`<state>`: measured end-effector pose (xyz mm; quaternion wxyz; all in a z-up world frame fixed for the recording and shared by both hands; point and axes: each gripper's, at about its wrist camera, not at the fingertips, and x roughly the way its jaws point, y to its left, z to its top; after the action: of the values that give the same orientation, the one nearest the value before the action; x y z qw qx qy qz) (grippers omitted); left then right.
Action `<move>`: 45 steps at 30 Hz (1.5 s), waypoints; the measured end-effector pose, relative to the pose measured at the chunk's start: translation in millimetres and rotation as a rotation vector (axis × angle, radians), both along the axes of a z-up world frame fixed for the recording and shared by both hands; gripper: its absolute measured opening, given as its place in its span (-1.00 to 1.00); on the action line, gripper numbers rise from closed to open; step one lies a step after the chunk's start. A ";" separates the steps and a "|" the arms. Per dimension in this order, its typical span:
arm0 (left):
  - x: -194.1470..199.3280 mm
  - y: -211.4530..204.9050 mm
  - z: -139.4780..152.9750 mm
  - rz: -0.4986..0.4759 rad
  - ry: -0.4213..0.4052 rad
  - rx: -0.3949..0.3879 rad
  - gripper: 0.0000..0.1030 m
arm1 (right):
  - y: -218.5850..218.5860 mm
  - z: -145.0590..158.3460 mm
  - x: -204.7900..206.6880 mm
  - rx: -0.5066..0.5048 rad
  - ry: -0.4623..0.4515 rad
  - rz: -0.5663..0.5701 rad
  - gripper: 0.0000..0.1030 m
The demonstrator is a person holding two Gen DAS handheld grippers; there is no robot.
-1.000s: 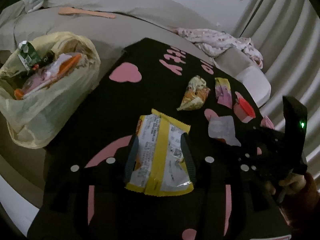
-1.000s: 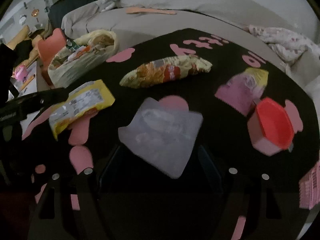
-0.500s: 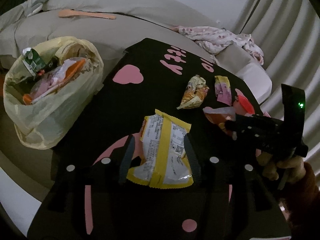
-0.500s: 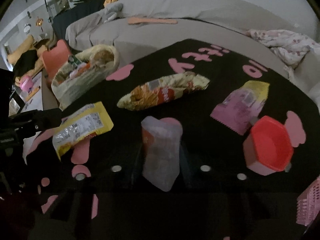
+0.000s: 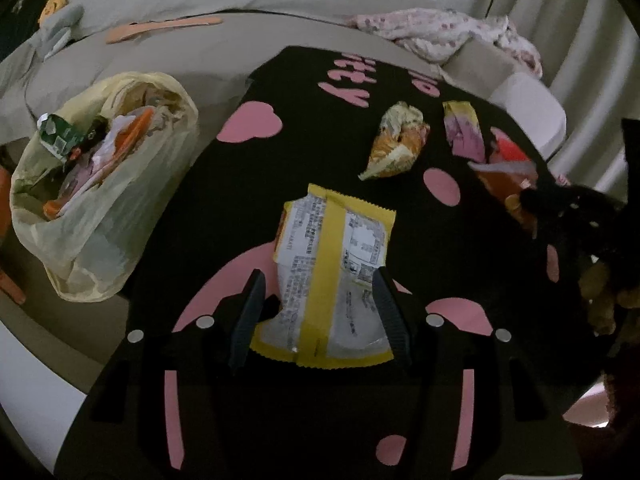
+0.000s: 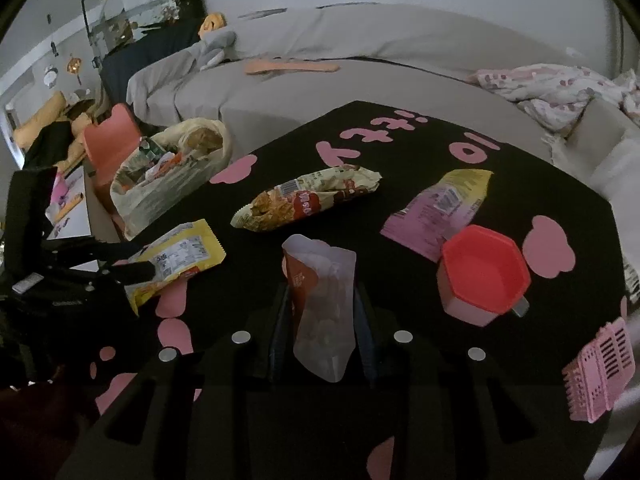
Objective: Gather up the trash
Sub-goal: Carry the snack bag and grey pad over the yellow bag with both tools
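A yellow and white wrapper [image 5: 332,264] lies flat on the black cloth [image 5: 320,100] between the fingers of my left gripper [image 5: 320,312]. Its jaws are opening; the left finger [image 5: 248,312] stands clear of the wrapper. My right gripper [image 6: 322,320] is closing on a translucent pouch with a red label [image 6: 320,300], pinched upright and raised off the cloth. The left wrist view shows that pouch [image 5: 500,176] at the right edge. A yellowish trash bag [image 5: 100,208] full of rubbish sits left of the cloth, also visible in the right wrist view [image 6: 168,188].
On the cloth lie a crumpled chip bag [image 6: 308,200], a pink and yellow wrapper [image 6: 436,208], a pink cup with a red lid [image 6: 484,272] and a pink slotted piece [image 6: 600,372]. Grey bedding [image 6: 360,80] and a flowered blanket [image 5: 440,32] lie behind.
My right gripper closed on the pouch, folding it upright, and lifted it. The left gripper's fingers spread apart around the yellow wrapper, which now lies flat.
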<state>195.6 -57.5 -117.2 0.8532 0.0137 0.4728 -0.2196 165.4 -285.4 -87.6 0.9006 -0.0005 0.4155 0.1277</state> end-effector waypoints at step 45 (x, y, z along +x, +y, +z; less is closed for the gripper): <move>46.9 197.7 99.3 0.408 -0.363 -0.141 -0.48 | 138.3 141.6 21.6 0.001 -0.308 0.238 -0.41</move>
<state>242.5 140.2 -17.9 0.9493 -0.1020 0.2890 -0.0699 187.0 -147.1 53.9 0.9321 -0.0686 0.2696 0.2321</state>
